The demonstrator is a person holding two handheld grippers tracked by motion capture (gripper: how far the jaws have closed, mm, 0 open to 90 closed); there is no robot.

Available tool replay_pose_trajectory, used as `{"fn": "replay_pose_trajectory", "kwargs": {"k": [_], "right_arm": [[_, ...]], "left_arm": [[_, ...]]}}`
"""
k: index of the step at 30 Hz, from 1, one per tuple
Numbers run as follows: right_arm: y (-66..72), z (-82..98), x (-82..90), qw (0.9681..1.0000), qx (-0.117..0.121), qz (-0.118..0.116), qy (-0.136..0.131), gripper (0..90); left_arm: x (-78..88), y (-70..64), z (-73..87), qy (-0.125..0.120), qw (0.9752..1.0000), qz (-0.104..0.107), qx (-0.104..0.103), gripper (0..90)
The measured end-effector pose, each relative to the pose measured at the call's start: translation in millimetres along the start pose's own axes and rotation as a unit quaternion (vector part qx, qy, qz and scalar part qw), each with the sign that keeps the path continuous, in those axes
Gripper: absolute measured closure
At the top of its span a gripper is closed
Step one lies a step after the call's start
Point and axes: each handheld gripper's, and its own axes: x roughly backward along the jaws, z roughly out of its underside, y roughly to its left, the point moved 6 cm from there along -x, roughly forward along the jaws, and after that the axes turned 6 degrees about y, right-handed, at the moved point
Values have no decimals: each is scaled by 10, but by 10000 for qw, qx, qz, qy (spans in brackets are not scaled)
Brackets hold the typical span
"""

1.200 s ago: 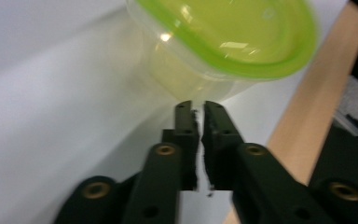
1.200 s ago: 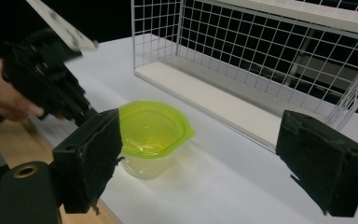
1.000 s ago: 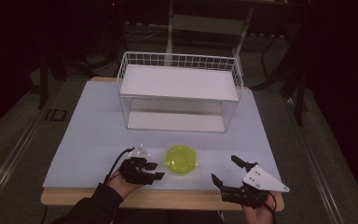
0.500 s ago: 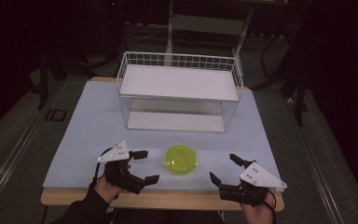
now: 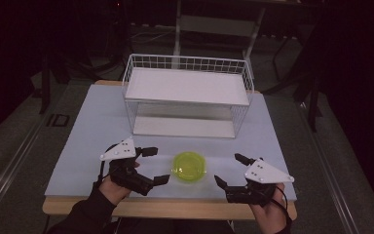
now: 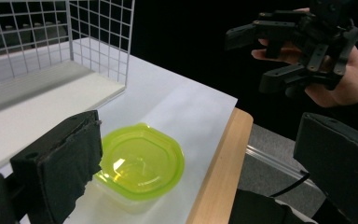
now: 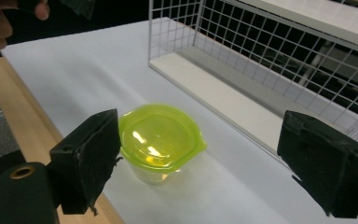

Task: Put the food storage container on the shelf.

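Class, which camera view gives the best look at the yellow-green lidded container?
The right gripper view: the container sits whole, showing lid and clear base. The left gripper view has a finger covering its edge; the high view shows it small, from above.

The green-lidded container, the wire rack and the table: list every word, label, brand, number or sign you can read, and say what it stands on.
None can be read.
Green-lidded container: plain lid, no print.
Wire rack: bare white shelves and mesh, no label.
Table: blank surface.
Floor marking left of the table: a dark rectangular mark, too small to read.
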Motion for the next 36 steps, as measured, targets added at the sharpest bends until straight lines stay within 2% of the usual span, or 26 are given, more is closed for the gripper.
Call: {"fn": "replay_pose_trajectory", "kwargs": {"k": [4, 7, 9, 11, 12, 13, 14, 15, 17, 19, 21, 22, 24, 25, 26, 27, 28, 31, 33, 34, 36], "right_arm": [[-75, -6, -75, 9990, -380, -149, 165, 135], [-123, 12, -160, 9975, -584, -152, 361, 120], [-146, 23, -226, 9957, -792, -222, 418, 111], [-156, 62, -330, 9910, -1076, -403, 687, 114], [-166, 77, -369, 9895, -1171, -441, 724, 144], [-173, 91, -399, 9882, -1230, -489, 765, 158], [-183, 121, -454, 9844, -1384, -604, 902, 160], [-196, 137, -485, 9823, -1489, -621, 950, 192], [-221, 164, -557, 9770, -1722, -766, 996, 216], [-251, 183, -627, 9720, -1934, -831, 1047, 243], [-264, 193, -682, 9702, -1982, -791, 1149, 254], [-262, 196, -710, 9675, -2057, -852, 1198, 280], [-267, 198, -752, 9650, -2139, -859, 1253, 339], [-263, 203, -787, 9608, -2238, -956, 1325, 366], [-269, 208, -806, 9589, -2309, -941, 1350, 367], [-274, 211, -831, 9583, -2346, -897, 1360, 385], [-275, 225, -866, 9540, -2450, -939, 1454, 399], [-280, 267, -942, 9433, -2733, -983, 1607, 415], [-281, 307, -989, 9383, -2849, -973, 1704, 436], [-277, 329, -1012, 9348, -2911, -1009, 1767, 437], [-269, 366, -1048, 9316, -2966, -985, 1856, 465]], "left_arm": [[-101, 50, -65, 121, 9999, -47, 104, 71], [-187, 107, -90, 161, 9994, 14, 302, 71], [-245, 154, -93, 164, 9990, -30, 421, 73], [-300, 193, -79, 208, 9984, -96, 511, 133], [-320, 208, -69, 227, 9981, -102, 571, 133], [-360, 237, -42, 317, 9971, -60, 690, 136], [-385, 258, -23, 365, 9961, -53, 800, 155], [-410, 285, 3, 371, 9950, -59, 929, 155], [-456, 335, 64, 436, 9920, -13, 1186, 212], [-514, 384, 149, 594, 9878, 34, 1442, 213], [-546, 423, 217, 640, 9852, -42, 1587, 222], [-556, 439, 242, 694, 9838, -79, 1649, 264], [-581, 470, 311, 788, 9798, -130, 1834, 286], [-585, 482, 333, 822, 9790, -174, 1859, 305], [-585, 493, 356, 827, 9782, -197, 1894, 307], [-584, 514, 388, 887, 9758, -248, 1986, 327], [-579, 528, 408, 864, 9745, -256, 2055, 331], [-582, 585, 492, 975, 9679, -302, 2297, 339], [-607, 611, 552, 1053, 9612, -223, 2541, 355], [-615, 625, 574, 1054, 9602, -265, 2572, 355], [-636, 638, 602, 1078, 9584, -249, 2630, 379]]}}
